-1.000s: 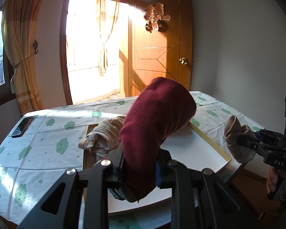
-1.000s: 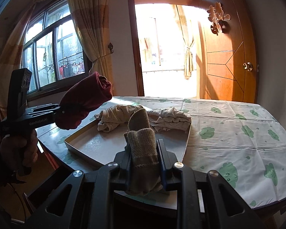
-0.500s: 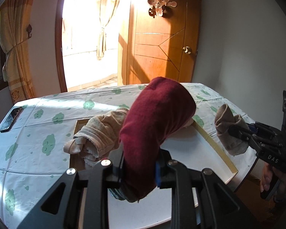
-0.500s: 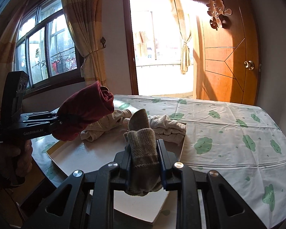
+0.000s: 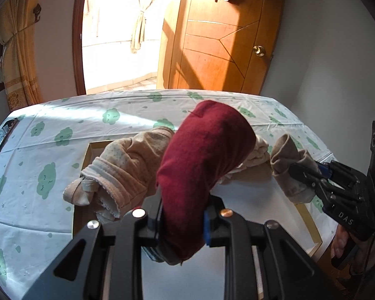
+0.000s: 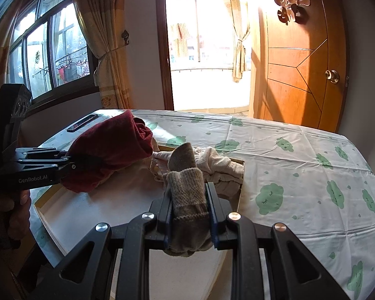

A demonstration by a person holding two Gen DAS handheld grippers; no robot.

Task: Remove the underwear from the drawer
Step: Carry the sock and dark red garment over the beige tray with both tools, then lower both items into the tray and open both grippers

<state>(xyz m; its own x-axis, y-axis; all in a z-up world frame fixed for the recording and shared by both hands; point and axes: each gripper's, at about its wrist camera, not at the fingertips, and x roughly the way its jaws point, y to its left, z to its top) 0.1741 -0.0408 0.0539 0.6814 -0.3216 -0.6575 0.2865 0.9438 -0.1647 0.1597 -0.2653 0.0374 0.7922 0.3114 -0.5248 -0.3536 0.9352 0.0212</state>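
Lettering "GenRobot.AI" marks left gripper (image 6: 70, 167); "DAS" marks right gripper (image 5: 302, 172).

the dark red garment (image 5: 205, 165) hides much of the drawer (image 5: 310, 222) floor and part of the beige underwear (image 5: 127, 165). the phone (image 5: 1, 137) is cut off at the left edge.

Bare worktop (image 6: 300, 175) lay open at the frame's right; crumpled beige garments (image 6: 220, 167) crowded the drawer's (image 6: 241, 175) far corner, its white floor nearer clear.
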